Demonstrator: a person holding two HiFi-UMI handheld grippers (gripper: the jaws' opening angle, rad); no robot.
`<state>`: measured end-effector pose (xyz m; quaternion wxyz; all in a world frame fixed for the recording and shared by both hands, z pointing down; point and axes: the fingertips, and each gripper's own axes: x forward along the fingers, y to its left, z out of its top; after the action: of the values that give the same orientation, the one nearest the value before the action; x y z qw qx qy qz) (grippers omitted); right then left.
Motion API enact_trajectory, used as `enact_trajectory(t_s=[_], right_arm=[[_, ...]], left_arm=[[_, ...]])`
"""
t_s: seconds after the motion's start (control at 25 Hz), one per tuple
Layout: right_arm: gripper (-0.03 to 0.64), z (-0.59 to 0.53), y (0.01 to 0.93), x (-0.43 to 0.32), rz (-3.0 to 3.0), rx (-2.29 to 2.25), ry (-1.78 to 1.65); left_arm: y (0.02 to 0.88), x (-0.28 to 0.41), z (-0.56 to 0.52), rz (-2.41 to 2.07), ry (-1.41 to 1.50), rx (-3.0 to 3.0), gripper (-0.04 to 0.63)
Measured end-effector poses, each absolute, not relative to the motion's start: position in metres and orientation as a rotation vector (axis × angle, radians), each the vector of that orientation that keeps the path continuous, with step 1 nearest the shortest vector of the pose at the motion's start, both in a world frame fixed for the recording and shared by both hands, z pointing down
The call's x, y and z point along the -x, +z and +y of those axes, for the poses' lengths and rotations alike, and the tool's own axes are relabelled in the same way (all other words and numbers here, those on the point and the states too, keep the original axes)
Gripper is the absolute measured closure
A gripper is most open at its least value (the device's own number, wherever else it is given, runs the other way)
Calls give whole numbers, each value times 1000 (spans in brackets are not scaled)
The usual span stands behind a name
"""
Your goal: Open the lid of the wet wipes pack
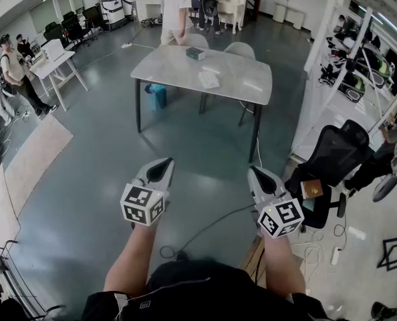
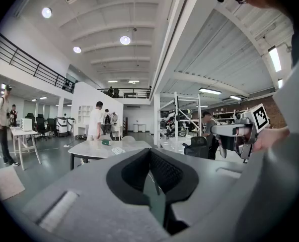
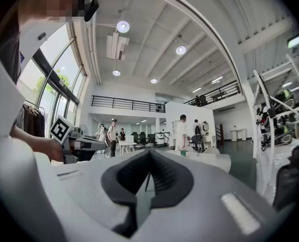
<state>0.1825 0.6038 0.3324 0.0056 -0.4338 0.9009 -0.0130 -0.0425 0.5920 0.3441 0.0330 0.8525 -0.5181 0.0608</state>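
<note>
A grey table (image 1: 205, 72) stands a few steps ahead of me. On it lie a small green pack (image 1: 196, 53) near its far side and a flat white pack (image 1: 208, 79) closer to me; which is the wet wipes pack I cannot tell. My left gripper (image 1: 164, 162) and right gripper (image 1: 255, 170) hover side by side over the floor, well short of the table, both shut with nothing between them. The left gripper view looks over the shut left gripper (image 2: 150, 153) to the green pack (image 2: 106, 141). The right gripper (image 3: 149, 155) shows the same.
A black office chair (image 1: 332, 156) stands at my right, with cables (image 1: 212, 223) on the floor ahead of my feet. A blue bin (image 1: 156, 95) sits under the table, chairs (image 1: 238, 49) and a standing person (image 1: 175, 9) behind it. A white desk (image 1: 55, 62) and people are at left.
</note>
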Motion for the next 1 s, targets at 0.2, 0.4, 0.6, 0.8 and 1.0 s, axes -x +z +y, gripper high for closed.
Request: enact_trajectory(t_s=[0.2,0.4,0.6,0.8,1.0], right_arm=[[615,609,340,-195,2821,1331,-72],[615,626,347,-203,2838,1302,-91],[615,637,335,-215,2841,1260,-98],[614,647,326,-215,2813,1216,-152],[614,655,358,-211,2831,1206,-256]], left_arm=[[347,27,599,-1620,173,-2606,584],[355,11,613,-1605,202,-2605,584],[341,-3,619,-1610,207,-2651,584],[346,-10,634,-1621,180,-2620,584],[367,-13,636,-1594,202,-2587,584]])
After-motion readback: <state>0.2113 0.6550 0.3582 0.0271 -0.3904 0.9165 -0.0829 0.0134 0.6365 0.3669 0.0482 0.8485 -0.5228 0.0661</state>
